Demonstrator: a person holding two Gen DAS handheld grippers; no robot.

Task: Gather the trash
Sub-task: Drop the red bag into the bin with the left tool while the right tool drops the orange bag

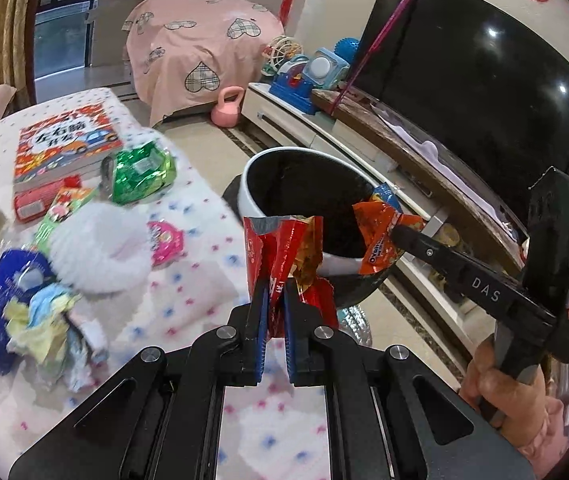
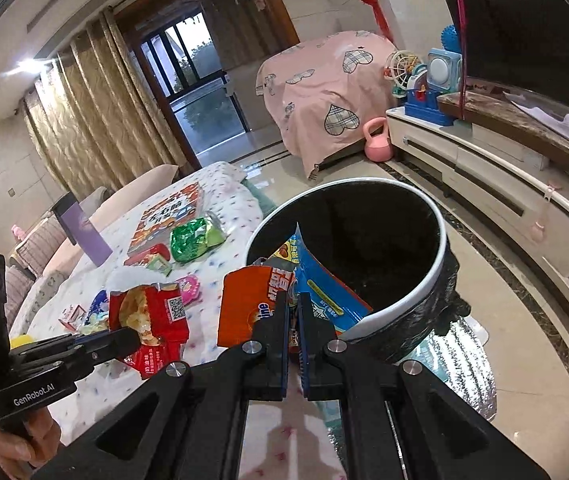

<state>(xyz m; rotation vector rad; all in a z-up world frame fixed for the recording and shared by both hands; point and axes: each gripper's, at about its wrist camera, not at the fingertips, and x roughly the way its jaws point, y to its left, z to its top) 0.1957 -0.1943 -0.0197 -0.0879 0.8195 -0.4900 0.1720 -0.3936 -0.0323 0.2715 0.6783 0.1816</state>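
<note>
Left wrist view shows a table (image 1: 188, 280) with a dotted cloth. On its left lie crumpled papers (image 1: 48, 320) by a blue bag (image 1: 0, 300), then a white fluffy thing (image 1: 100, 248), a picture book (image 1: 64, 146), a green wrapper (image 1: 142, 174) and a small pink pack (image 1: 164, 240). In the middle, the left gripper (image 1: 274, 304) is pressed together on a red wrapper (image 1: 280, 252), held up just in front of the bin (image 1: 304, 200). To the right, the right gripper (image 1: 398, 236) pinches an orange wrapper (image 1: 380, 240) over the bin's rim, and a hand (image 1: 504, 392) grips its handle. Behind stands a dark TV (image 1: 476, 80). Right wrist view shows the left gripper (image 2: 124, 338) at the left with the red wrapper (image 2: 156, 316) over the table (image 2: 220, 184). In the middle, the right gripper (image 2: 293, 312) is shut tight on the orange wrapper (image 2: 252, 304), which also has a blue part. The bin (image 2: 440, 276), black inside with a white rim, stands on the floor just beyond it.
</note>
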